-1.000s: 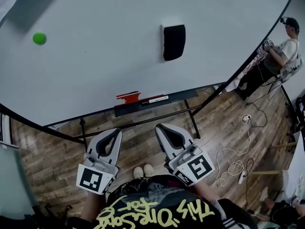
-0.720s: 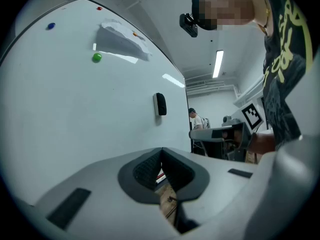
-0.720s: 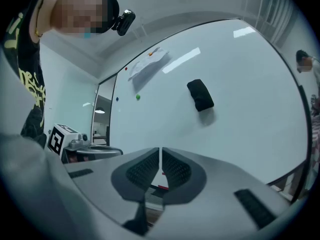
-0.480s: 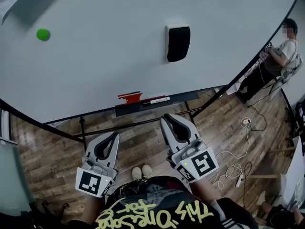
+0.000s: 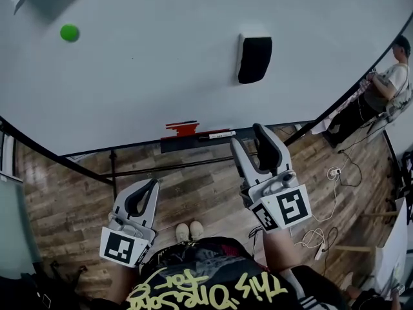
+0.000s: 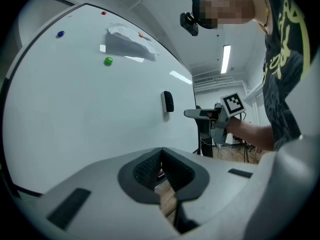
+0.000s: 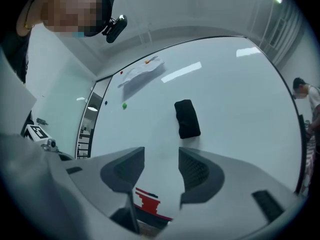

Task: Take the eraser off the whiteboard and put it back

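A large whiteboard (image 5: 161,76) fills the upper half of the head view, standing on a frame over a wooden floor. The right hand-held gripper (image 5: 248,136) sits at about 5 o'clock of centre. Its jaws have just been opening and are now spread, with nothing between them. The left hand-held gripper (image 5: 153,185) hangs low at 7 o'clock with its jaws pressed together and empty, well apart from the board. The black eraser (image 5: 253,59) clings upright to the board at 1 o'clock, roughly 12 o'clock of the right jaws and not yet touched. Below it a marker tray (image 5: 222,140) carries a red item (image 5: 181,129), and a green magnet (image 5: 70,32) sits at 10 o'clock. The step in hand appears to be the reach for the eraser. To do it well, keep the jaws wider than the eraser's narrow width, come in square to the board with one jaw on each long side, close firmly, then draw straight away, since it probably holds by a magnet.
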Tool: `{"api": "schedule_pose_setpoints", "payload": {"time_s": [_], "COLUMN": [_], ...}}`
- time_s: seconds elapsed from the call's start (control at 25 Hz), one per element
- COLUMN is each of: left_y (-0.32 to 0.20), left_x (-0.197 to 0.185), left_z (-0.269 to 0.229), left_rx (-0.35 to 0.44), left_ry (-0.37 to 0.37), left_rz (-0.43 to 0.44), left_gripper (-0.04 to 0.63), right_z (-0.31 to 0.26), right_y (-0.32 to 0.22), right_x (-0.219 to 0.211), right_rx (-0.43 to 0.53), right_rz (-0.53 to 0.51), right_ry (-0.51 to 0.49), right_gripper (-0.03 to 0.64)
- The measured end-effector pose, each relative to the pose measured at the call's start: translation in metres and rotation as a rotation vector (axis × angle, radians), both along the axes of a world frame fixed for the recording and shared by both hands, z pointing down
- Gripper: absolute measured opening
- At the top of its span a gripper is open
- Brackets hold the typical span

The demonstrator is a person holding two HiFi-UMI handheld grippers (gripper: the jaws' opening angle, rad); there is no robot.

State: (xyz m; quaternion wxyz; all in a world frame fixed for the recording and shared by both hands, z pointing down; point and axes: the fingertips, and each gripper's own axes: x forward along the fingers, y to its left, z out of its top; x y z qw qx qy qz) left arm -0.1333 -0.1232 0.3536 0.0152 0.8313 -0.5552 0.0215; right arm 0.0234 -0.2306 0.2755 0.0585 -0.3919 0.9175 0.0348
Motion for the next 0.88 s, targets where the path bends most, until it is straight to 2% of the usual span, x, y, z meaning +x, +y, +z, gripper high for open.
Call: {"api": "schedule_pose_setpoints", "payload": {"time_s": [0.4, 0.88], "left_y": [0.006, 0.014], "left_x": [-0.011, -0.022], "left_z": [0.000, 0.002], "left_rx": [-0.010, -0.006], "left_ry": [-0.013, -0.010], "left_rz": [-0.063, -0.127], "left_gripper": [0.008, 0.008], "right_z": [-0.028, -0.054], "right_y": [-0.029, -0.060], "right_x": [0.015, 0.017], "right_rx": [0.052, 0.131], "right_rz": [0.056, 0.104], "right_ry": [-0.023, -0.002], "right_gripper": [0.238, 0.250]}}
